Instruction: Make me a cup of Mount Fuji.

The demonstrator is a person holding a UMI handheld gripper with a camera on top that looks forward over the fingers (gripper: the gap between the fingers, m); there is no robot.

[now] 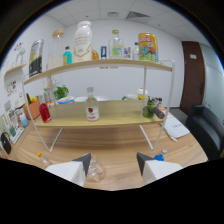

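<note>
Fingers of my claw [114, 164] are standing apart over the bench [120, 150], framing a clear glass [96, 171] beside one, facing the shelf bottle [91, 105].

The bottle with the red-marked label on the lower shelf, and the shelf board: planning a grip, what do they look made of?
Bottle: likely clear glass or plastic; see-through body, pale cap, paper-like label. Shelf board: pale wood or laminate, matte, on thin white metal-looking legs. The gripper is open, well short of it.
</note>
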